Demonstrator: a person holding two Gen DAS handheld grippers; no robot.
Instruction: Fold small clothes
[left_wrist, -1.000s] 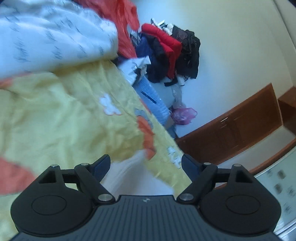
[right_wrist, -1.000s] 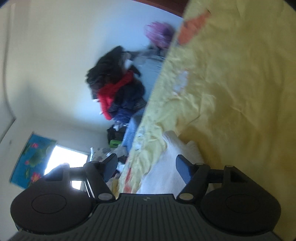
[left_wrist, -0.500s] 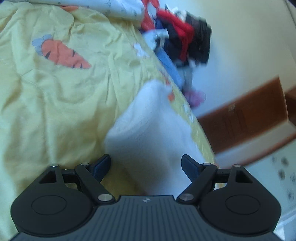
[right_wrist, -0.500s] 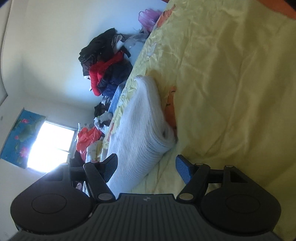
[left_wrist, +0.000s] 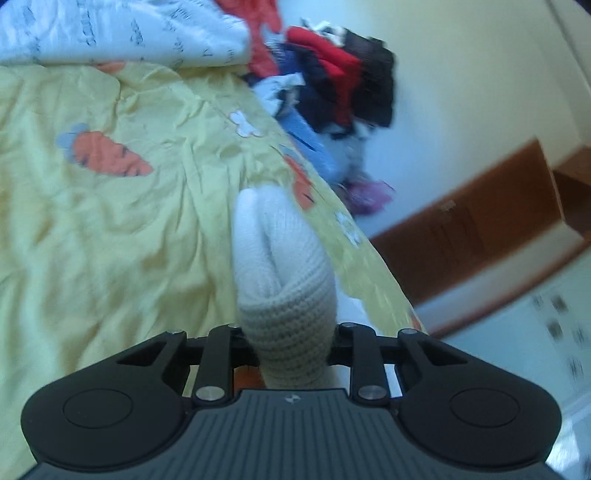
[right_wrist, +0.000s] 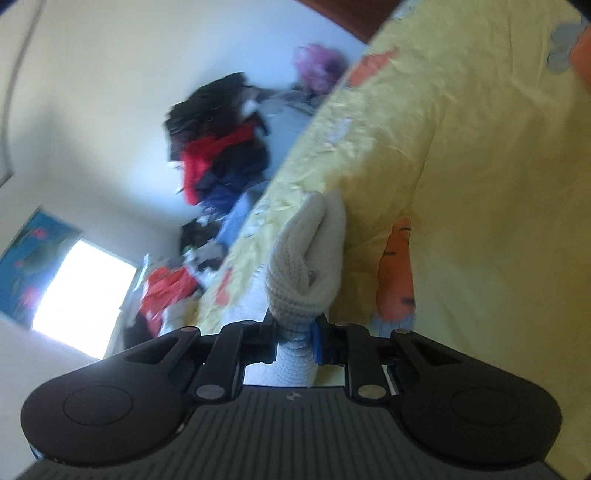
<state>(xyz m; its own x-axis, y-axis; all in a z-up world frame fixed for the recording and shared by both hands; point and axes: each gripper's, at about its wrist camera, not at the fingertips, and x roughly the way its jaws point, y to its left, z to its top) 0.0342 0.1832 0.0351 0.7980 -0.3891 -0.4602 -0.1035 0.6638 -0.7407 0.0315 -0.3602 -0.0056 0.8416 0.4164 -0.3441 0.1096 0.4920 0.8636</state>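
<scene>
- The left gripper (left_wrist: 291, 341) had just closed its jaws on the white knit garment (left_wrist: 280, 258); half a second before, they stood wide with the cloth merely lying ahead between them.
- The right gripper (right_wrist: 293, 341) had likewise just closed, pinching a bunched edge of that knit.
- Beyond each gripper's fingertips the garment rose in a pinched ridge, the yellow carrot-print bedsheet (left_wrist: 110, 221) lying beneath and beside it.
- With both ends apparently held, a fold could likely begin; neither was yet laid over.
</scene>
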